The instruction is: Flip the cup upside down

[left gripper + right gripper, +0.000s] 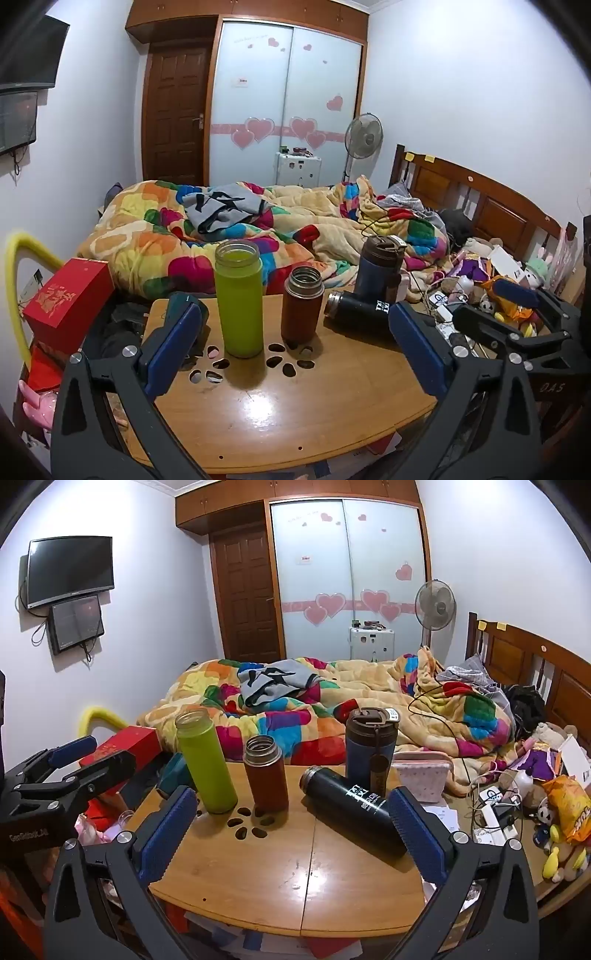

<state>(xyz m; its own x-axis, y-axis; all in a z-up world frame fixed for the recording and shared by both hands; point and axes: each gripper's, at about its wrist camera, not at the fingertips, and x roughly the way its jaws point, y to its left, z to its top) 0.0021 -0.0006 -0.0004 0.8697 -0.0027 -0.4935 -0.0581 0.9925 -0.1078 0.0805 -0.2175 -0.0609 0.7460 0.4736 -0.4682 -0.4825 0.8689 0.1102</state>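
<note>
blue-padded fingers of the left gripper (291, 343) spread wide in the near foreground of its own view, holding nothing, with the green cup and the brown cup standing between them farther back. the right gripper (291, 825) is spread wide too and grips nothing; its right pad (415, 830) sits just beside the base end of the black cup.

on the round wooden surface (295, 413) are four cups. the green cup (239, 299) is tall and lime-coloured, upright, lid off, with a clear neck and open mouth. just to its right stands the brown cup (301, 304), shorter, rust-brown with a metal threaded neck, also upright and open. the black cup (351, 808) lies on its side, glossy black with white print near its base, its metal-rimmed open mouth pointing left toward the brown cup. behind it stands the blue cup (371, 749), dark blue with a brown lid on and a brown tag hanging down its front. cut-out petal holes (245, 823) in the surface lie in front of the green and brown cups.

beyond the surface is a bed (258, 236) covered by a bright patchwork blanket, with a grey garment (225, 206) lying on top. a red box (68, 301) sits left of the surface, and a pink pouch (423, 775) sits just right of the blue cup. a standing fan (434, 605) is near the headboard, and a dark screen (70, 570) hangs on the left wall.
</note>
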